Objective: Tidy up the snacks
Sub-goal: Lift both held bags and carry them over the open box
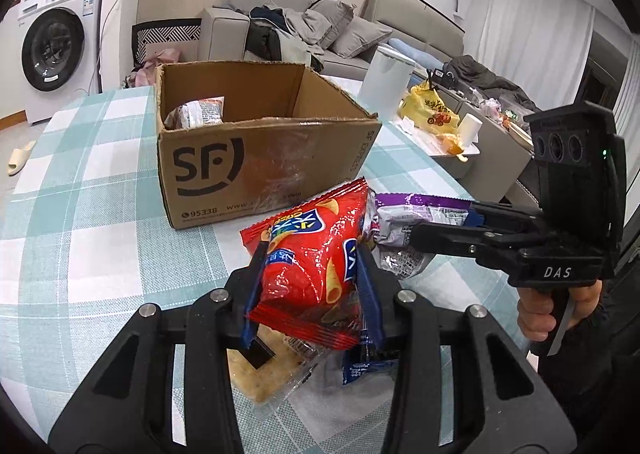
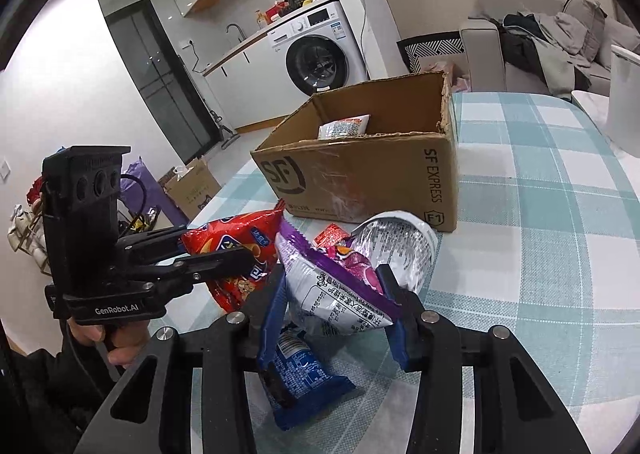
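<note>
My left fingers (image 1: 312, 274) clamp the red snack bag (image 1: 316, 254); my right fingers (image 2: 340, 302) clamp the purple packet (image 2: 336, 290), seemingly lifted off the surface (image 2: 540, 234) near the cardboard box (image 2: 360, 174).

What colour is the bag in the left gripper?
Red, with a blue logo patch; the snack bag shows best in the left wrist view.
</note>
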Tool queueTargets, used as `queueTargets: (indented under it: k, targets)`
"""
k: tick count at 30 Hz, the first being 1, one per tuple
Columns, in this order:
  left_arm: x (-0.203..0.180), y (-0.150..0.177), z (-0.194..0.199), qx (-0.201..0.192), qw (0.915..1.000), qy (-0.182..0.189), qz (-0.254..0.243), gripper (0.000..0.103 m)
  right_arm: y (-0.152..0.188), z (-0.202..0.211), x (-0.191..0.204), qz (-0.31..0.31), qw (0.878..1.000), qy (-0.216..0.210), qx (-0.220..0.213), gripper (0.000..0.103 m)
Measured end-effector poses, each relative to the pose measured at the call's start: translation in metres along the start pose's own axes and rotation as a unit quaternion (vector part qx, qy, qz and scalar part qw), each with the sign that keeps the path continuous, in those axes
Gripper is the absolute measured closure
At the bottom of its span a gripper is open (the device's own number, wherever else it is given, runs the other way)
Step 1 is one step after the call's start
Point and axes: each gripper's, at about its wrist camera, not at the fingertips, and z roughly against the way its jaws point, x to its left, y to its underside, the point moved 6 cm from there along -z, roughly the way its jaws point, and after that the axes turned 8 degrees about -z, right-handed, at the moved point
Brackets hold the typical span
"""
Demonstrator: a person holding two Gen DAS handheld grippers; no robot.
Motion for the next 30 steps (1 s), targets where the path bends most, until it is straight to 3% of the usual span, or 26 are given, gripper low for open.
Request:
queueTargets:
  k: [13,30]
  targets:
    - [0.007,-0.005,0.011,-0.014,0.9998,-0.003,0.015,0.065,-0.005,0.006,0.000,-0.005,1.000,-0.004,-0.019,0.061]
    - [0.016,-0.025,0.042,-0.059,0.9975,-0.031,0.022,0.065,-0.031,0.040,0.001,-0.035,0.995,-0.004,-0.093,0.061]
